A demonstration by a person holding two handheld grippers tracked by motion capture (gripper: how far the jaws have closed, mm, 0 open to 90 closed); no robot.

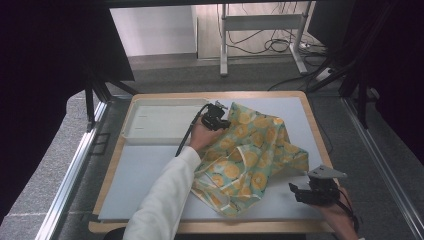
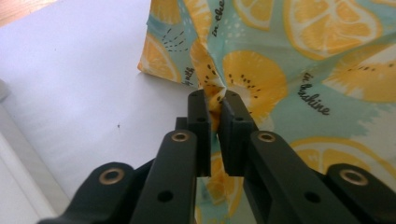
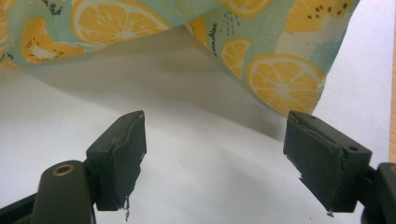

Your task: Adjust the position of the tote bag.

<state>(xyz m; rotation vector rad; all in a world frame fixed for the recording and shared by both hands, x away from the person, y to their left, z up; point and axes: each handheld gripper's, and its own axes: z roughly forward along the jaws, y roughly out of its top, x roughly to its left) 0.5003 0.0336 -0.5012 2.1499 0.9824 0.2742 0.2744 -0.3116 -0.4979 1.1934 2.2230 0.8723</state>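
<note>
Pale bench carried a lemon-print cloth, its far edge pinched in the left gripper (jaws closed on a fold). Near the cloth's front corner the right gripper waited, jaws wide and empty; gripping that corner seemed next.

You handle a thin, soft cloth with a matt lemon print. Your left gripper has smooth matt black plastic jaws with brass-coloured rivets; the right gripper carries worn, ragged rubbery pads. The table is smooth matt white, edged in wood
</note>
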